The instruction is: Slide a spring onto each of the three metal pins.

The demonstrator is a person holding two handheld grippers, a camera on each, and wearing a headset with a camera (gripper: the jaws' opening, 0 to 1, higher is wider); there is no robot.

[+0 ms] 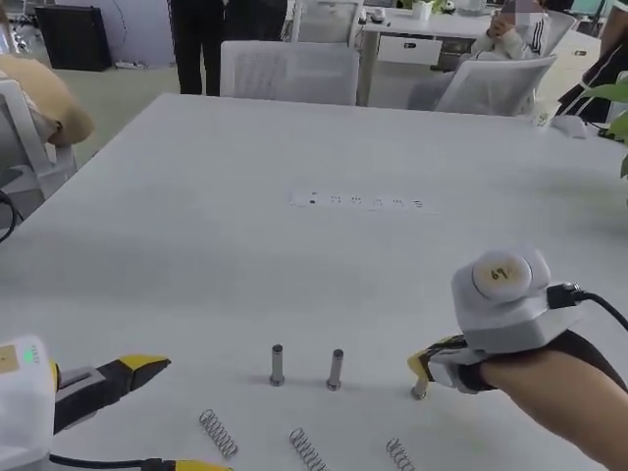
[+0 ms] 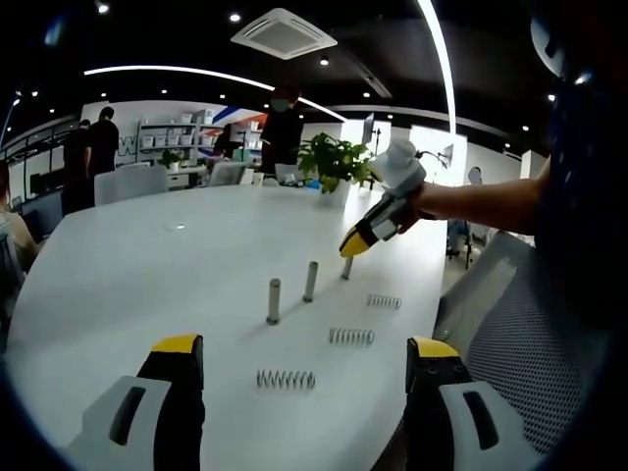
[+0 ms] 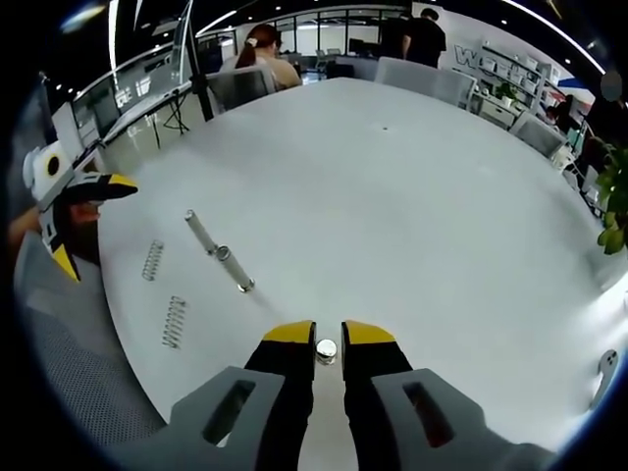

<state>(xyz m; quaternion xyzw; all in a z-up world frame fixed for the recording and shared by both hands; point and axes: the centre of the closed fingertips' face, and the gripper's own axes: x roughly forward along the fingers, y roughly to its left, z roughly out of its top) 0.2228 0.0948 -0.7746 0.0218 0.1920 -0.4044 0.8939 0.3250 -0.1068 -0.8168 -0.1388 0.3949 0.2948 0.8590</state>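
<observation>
Right hand-held gripper (image 3: 328, 334) is closed narrow about the right pin (image 1: 420, 390), apparently steadying it. Left hand-held gripper (image 2: 305, 345) gapes wide over the left spring (image 2: 286, 379). Advise gripping it mid-coil, then aligning its bore above a pin.

Right claw (image 3: 328, 333) around pin (image 3: 326, 347)

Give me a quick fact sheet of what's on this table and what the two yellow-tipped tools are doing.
Surface: white table
Pins: three metal ones, upright in a row: left pin, middle pin, right pin
Springs: three lying flat, nearer the person: left spring, middle spring, right spring; none on a pin
left gripper: jaws wide open, holding nothing
right gripper: jaws closed around the right pin's top
Background: potted plant
</observation>
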